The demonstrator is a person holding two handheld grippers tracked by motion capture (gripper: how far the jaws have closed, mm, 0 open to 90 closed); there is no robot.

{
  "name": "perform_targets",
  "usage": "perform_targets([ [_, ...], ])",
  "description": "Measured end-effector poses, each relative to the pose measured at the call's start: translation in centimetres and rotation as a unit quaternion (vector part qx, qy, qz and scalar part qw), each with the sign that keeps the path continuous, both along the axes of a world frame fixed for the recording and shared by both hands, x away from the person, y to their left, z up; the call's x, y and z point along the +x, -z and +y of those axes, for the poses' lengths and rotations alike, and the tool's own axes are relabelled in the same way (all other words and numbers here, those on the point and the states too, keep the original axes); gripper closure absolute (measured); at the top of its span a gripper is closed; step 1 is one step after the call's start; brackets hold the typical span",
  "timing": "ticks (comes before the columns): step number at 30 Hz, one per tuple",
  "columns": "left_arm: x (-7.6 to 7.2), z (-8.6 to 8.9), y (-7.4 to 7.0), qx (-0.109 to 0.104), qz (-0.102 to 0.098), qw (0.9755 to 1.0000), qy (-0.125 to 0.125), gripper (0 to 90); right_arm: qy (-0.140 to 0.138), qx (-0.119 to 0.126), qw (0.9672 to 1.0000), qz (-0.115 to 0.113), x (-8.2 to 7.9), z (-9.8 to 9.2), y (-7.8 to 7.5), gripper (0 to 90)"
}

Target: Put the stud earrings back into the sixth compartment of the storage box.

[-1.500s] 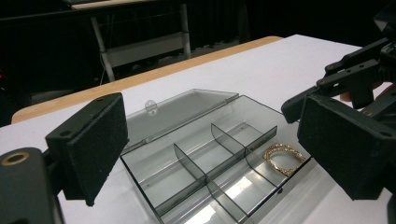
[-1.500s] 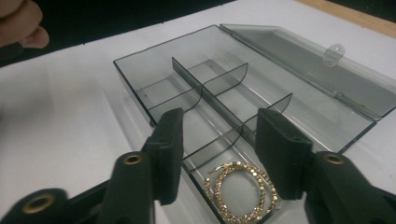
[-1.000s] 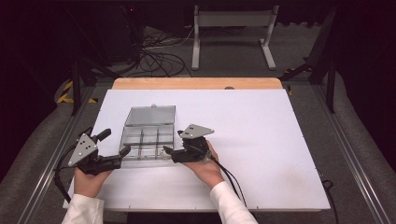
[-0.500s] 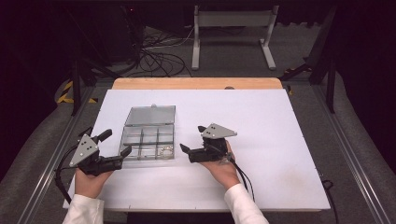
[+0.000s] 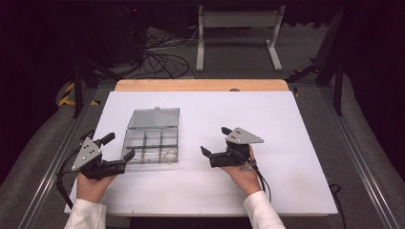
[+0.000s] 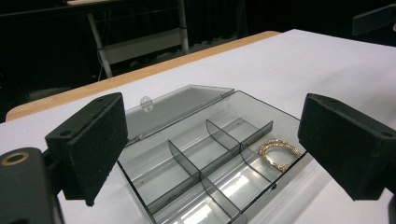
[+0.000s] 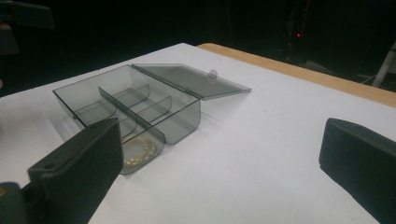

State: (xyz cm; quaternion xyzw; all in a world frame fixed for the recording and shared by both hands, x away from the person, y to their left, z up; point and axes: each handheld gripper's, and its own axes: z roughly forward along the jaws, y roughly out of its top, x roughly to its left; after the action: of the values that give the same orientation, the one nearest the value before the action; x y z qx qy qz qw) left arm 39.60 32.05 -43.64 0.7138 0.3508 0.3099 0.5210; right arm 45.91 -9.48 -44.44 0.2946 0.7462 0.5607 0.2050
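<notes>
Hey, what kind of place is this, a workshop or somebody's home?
Probably a lab or recording studio, not a home: a white-topped table stands amid black curtains, loose cables cross the grey floor behind it, and a person works at it with a black hand-held gripper in each hand.

The high view looks forward and down from above the near edge of the white worktop (image 5: 286,124), taking in its whole surface from well back. The left tongs (image 6: 210,154) camera sits low and close at the compartment box's (image 6: 205,154) near left, facing far-right. The right tongs (image 7: 219,177) camera looks left across the worktop at the same box (image 7: 135,107).
</notes>
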Motion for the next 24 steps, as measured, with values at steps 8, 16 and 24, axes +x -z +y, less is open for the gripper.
perform_targets([
  [8, 0.0, -0.1, 0.0, 0.001, 0.001, 1.0, 0.0, 9.1, 0.018, 0.009, 0.9998, -0.006, -0.4, -2.6, 0.1, 0.0],
  [16, -0.1, -0.1, 0.1, 0.002, 0.004, 1.0, -0.001, 9.0, 0.042, 0.022, 0.9988, -0.012, -0.9, -5.3, 0.3, 0.0],
  [24, 0.0, -0.2, 0.1, 0.003, 0.0, 1.0, 0.0, 9.0, 0.061, 0.029, 0.9974, -0.022, -1.4, -7.6, 0.1, 0.0],
])
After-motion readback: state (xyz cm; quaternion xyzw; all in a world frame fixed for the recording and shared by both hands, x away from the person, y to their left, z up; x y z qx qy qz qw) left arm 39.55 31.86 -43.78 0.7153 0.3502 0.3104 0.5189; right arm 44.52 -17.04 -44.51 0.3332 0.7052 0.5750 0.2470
